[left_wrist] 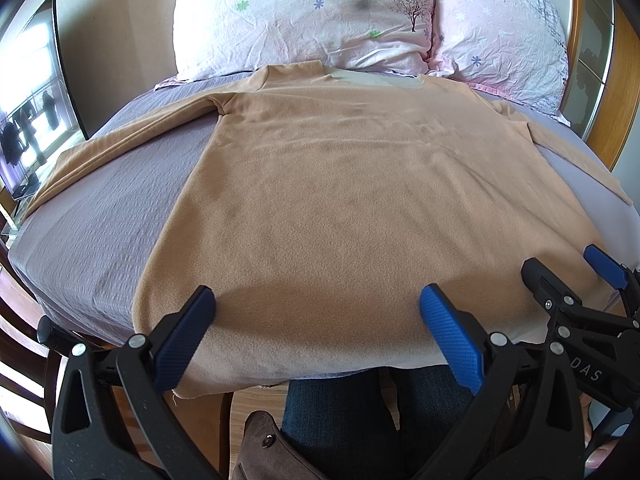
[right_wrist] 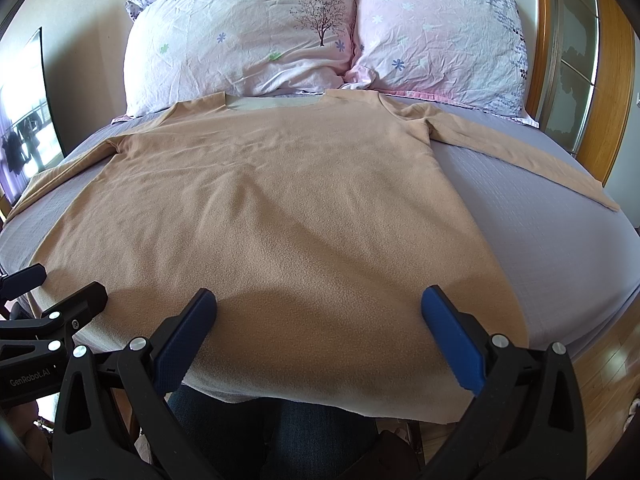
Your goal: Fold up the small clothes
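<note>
So a tan long-sleeved top is laid flat on the lavender bed sheet, neckline towards the two floral pillows, sleeves spread out to both sides, and the bottom hem is draped a bit over the near edge of the bed. No fold looks to have been made yet.

The left gripper is held wide open over the hem with nothing pinched. Same for the right gripper: jaws spread wide, nothing held.

What could go wrong, as a guess:
- only the top layer could be pinched, since the fabric looks soft and fleecy, so front and back get pulled apart
- the overhanging hem could be dragged off the bed if it's tugged towards the person
- a crooked fold could be made if the two corners aren't lifted evenly
- the long sleeves could get bunched underneath

Writing: "GenRobot.AI" can be read on the left gripper's body in the right wrist view, and "DAS" is visible on the right gripper in the left wrist view, likely cut off.
</note>
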Demonstrator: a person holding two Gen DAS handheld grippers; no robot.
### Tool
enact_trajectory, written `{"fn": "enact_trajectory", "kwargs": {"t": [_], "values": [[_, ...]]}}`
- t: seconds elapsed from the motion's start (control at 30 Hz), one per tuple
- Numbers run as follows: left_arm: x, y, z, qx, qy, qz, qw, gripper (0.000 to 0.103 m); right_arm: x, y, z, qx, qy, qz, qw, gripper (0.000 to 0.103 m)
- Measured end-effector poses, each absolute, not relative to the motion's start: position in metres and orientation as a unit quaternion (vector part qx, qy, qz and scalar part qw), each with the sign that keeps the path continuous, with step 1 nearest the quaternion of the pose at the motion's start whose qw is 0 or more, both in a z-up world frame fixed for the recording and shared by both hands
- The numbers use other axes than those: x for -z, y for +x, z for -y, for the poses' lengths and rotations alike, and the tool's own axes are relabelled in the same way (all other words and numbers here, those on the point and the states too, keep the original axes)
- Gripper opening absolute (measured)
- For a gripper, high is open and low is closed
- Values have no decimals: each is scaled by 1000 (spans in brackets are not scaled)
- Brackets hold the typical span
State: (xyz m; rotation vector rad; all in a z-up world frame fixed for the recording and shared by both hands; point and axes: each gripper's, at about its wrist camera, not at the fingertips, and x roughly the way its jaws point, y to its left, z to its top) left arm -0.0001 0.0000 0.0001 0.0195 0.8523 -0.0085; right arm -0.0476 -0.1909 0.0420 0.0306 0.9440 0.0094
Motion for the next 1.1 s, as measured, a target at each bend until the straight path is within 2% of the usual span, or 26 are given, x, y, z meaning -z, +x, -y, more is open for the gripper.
{"fn": "enact_trajectory", "kwargs": {"t": [0.8,0.97,1.1], "values": [[0,-1,0,7,14,-411,912,101,-45,-42,199,-37,18,-454,890,102],[-4,5,-6,36,14,-418,907,101,-68,-19,271,-51,123,-434,891,102],[-17,20,-30,108,-68,-406,905,101,-84,19,391,92,224,-414,878,102]]}}
